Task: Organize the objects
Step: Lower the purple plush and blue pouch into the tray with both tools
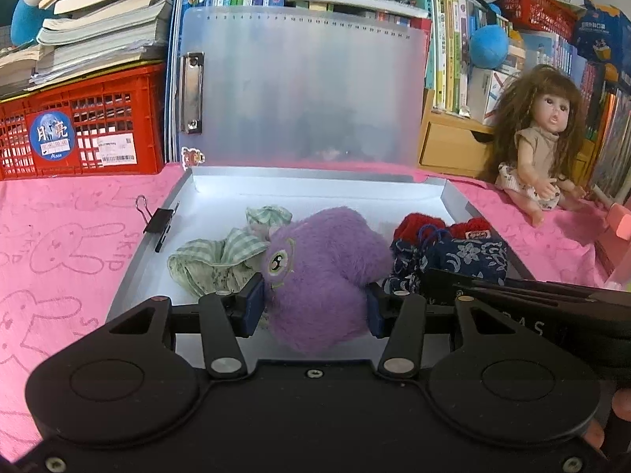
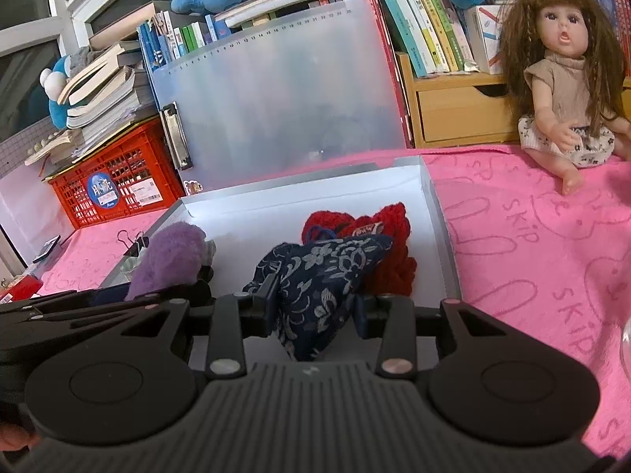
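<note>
- Left hand-held gripper [image 1: 314, 302] clamps the purple plush toy [image 1: 327, 268] inside the open white box [image 1: 315, 187].
- Right hand-held gripper [image 2: 315, 306] grips the navy floral pouch [image 2: 319, 276] there, beside a red knitted piece [image 2: 390, 252].

I am looking over a pink cloth [image 2: 512, 236] that is covering the surface. Behind it, bookshelves [image 1: 453, 59] are lining the wall, and window frames [image 2: 59, 12] are showing at its far left.

The left tongs [image 1: 315, 303] pinch a purple plush toy [image 1: 323, 272]. The right tongs [image 2: 315, 307] pinch a blue flowered pouch [image 2: 319, 276]. Both tilt downward, side by side.
</note>
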